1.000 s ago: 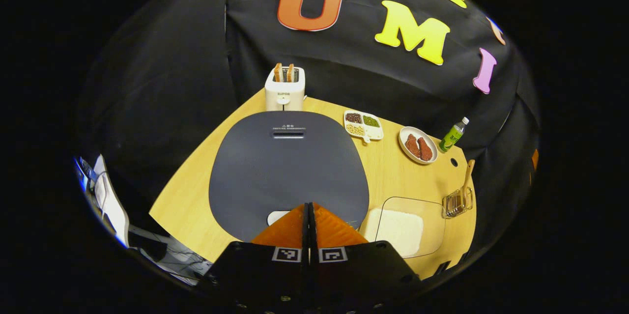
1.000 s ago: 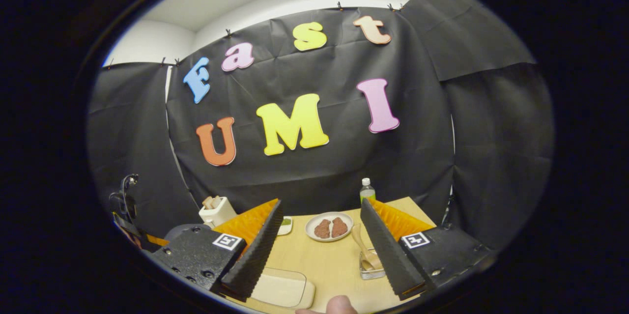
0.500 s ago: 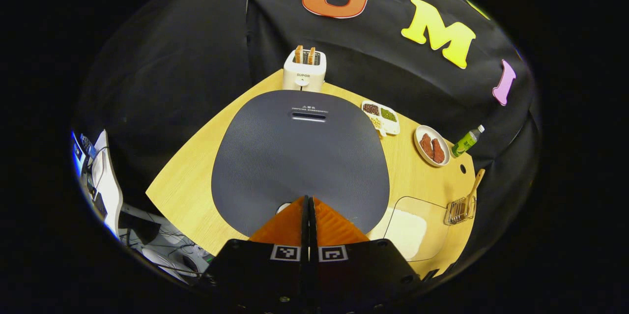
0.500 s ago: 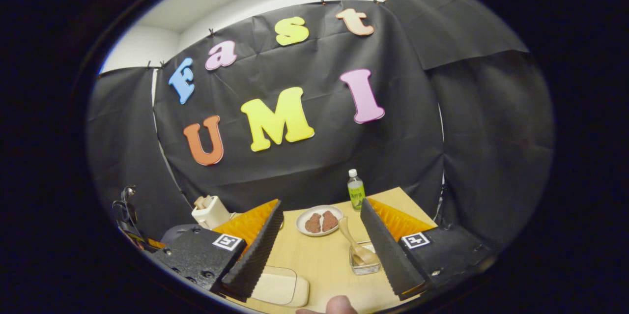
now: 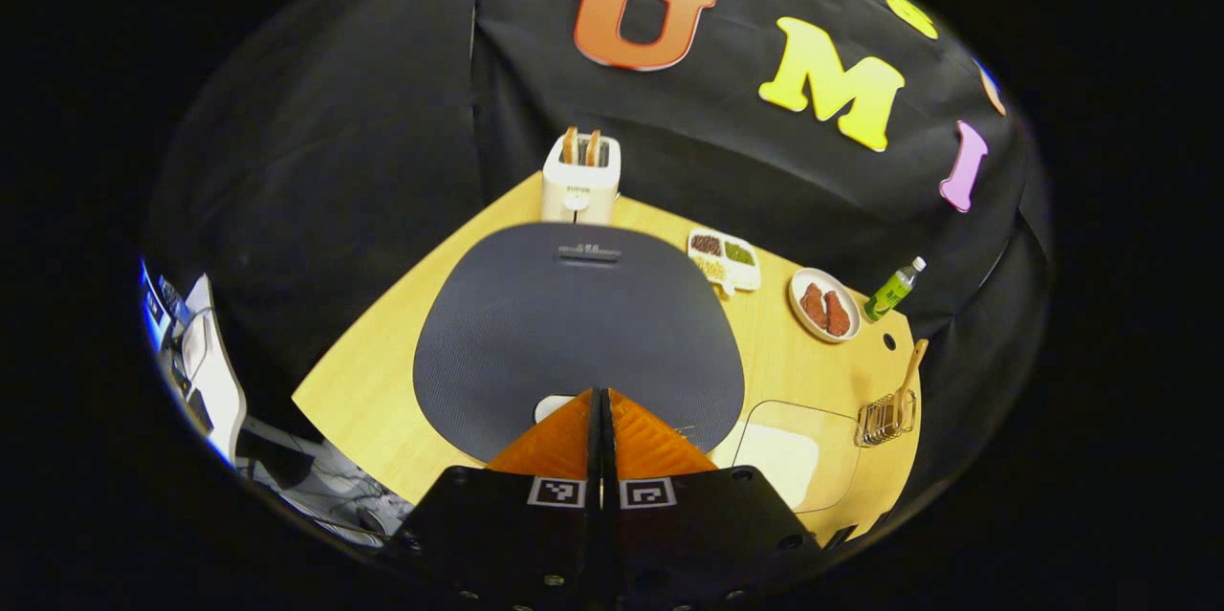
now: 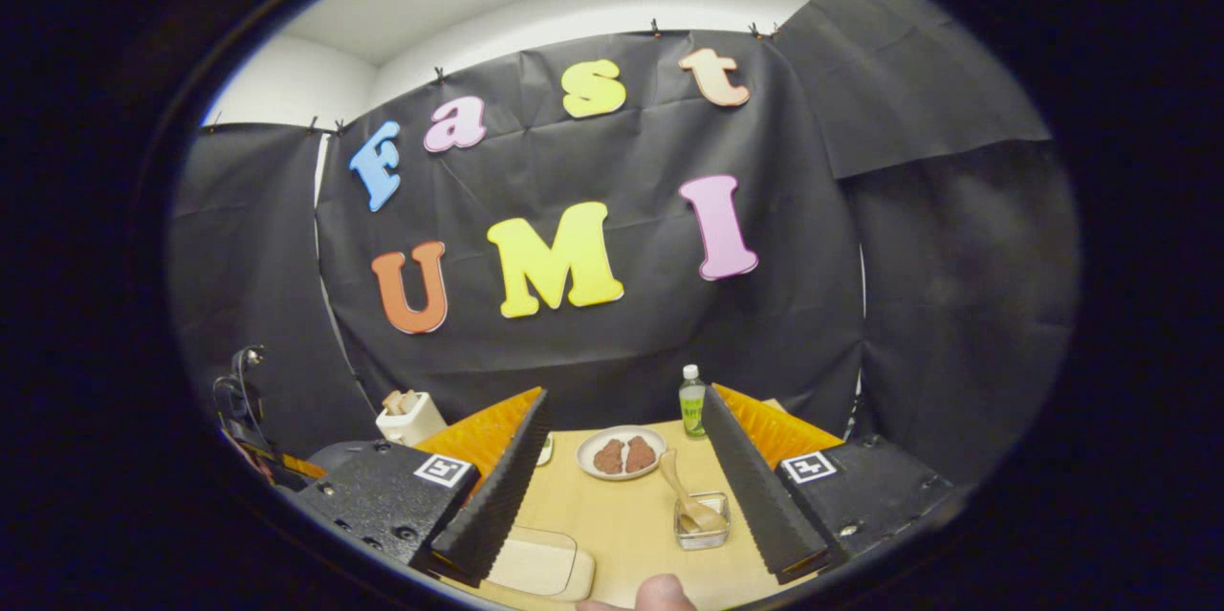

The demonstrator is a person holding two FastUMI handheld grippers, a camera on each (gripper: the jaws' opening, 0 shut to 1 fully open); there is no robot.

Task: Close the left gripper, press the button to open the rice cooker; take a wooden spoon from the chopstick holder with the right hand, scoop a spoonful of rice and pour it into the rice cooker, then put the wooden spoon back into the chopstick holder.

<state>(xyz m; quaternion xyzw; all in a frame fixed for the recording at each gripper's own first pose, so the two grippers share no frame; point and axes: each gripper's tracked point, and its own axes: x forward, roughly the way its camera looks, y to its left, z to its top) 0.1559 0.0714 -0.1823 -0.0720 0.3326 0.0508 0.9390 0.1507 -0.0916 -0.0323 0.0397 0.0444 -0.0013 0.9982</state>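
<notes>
Left gripper (image 5: 601,401) was pointed downward, its two fingers pressed flat together with no gap. Right gripper (image 6: 622,477) was held roughly level, fingers spread wide apart, nothing between them. A fingertip (image 6: 660,592) showed below it.

Toaster (image 5: 580,178) behind rice cooker (image 5: 578,334)

Your left claw (image 5: 601,401), its two fingers pressed together, hides most of the pale button just ahead of its tips and the near edge of the rice cooker (image 5: 574,324) lid. Beyond your right claw (image 6: 622,487), its left finger covers part of the rice container (image 6: 535,565). The chopstick holder (image 6: 703,520) between those fingers is too small to tell its contents beyond the wooden spoon (image 6: 684,494).
</notes>
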